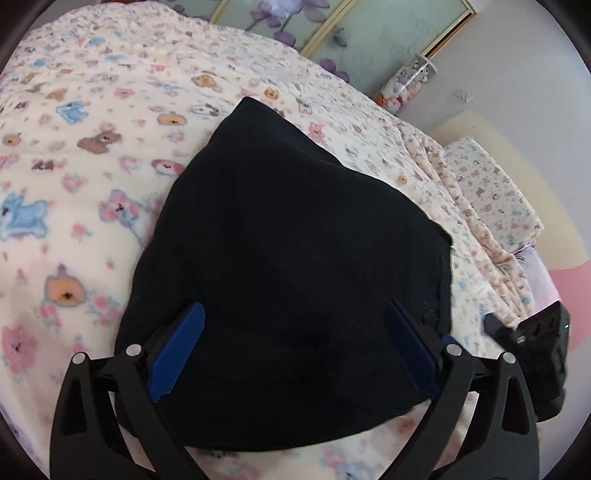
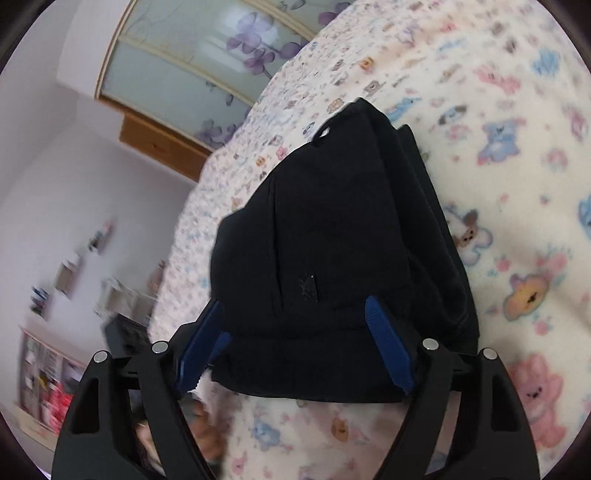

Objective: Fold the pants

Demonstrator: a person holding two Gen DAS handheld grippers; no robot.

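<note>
A: What lies under the folded black pants (image 1: 288,266)?

B: Hidden; their layers merge into one dark mass.

A: And the shelves (image 2: 44,373) by the wall in the right wrist view?

B: Smeared by blur, contents unreadable.

A: The black device (image 1: 543,354) at the left wrist view's right side?

B: Cut off by the picture's rim.

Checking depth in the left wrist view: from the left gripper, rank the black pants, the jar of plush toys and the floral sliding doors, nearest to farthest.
From the left gripper:
1. Black pants, folded on the bedspread, right beneath the open fingers.
2. Jar of plush toys, upper right, past the bed's far edge.
3. Floral sliding doors, along the top, behind the jar.
</note>
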